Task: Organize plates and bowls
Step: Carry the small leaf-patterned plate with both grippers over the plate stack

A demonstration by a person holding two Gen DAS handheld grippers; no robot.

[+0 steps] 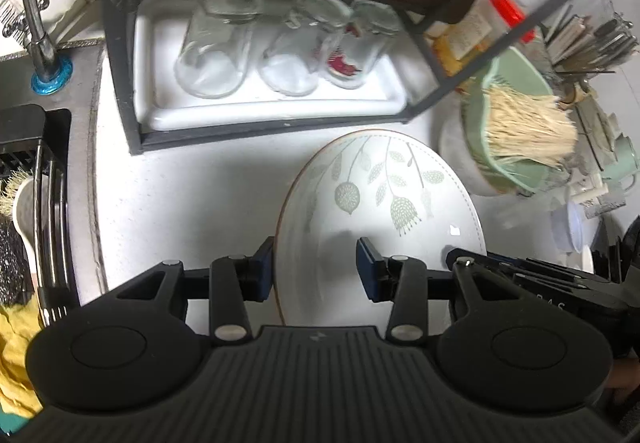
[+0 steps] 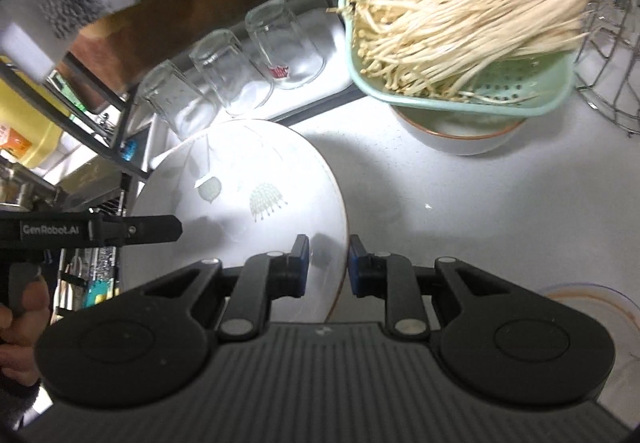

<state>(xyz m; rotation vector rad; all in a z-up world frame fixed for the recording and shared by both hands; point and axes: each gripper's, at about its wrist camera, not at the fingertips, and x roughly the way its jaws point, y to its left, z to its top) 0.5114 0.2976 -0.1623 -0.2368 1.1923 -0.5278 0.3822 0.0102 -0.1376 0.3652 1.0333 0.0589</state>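
Evidently pinches, with the right gripper (image 2: 326,265), the right-hand rim of a white round ceramic plate (image 2: 240,179) printed with grey-green leaves: jaws drawn nearly together, outer pad against the brown edge, inner pad on the sloping wall, seemingly clamped. Straddles the opposite, left-hand rim with the left gripper (image 1: 316,267), jaws well apart, outer pad just beside the edge, inner pad hovering over the plate's well with a gap showing, so not gripping.

Puts the plate between the two claws, stretching forward from both, rim running lengthwise through each pair of jaws; round, so no long axis to mind. Keeps it at the middle of the white speckled counter (image 1: 180,203), whether resting or raised hard to tell, just short of the front edge of the black metal rack (image 1: 132,115) with its upturned clear glasses (image 1: 216,47). Leaves, toward the counter's right edge, a white bowl (image 2: 460,139) under a pale green strainer (image 2: 520,83), near but apart.

Probably hangs the load on the right claw alone; wants the left closed before carrying.
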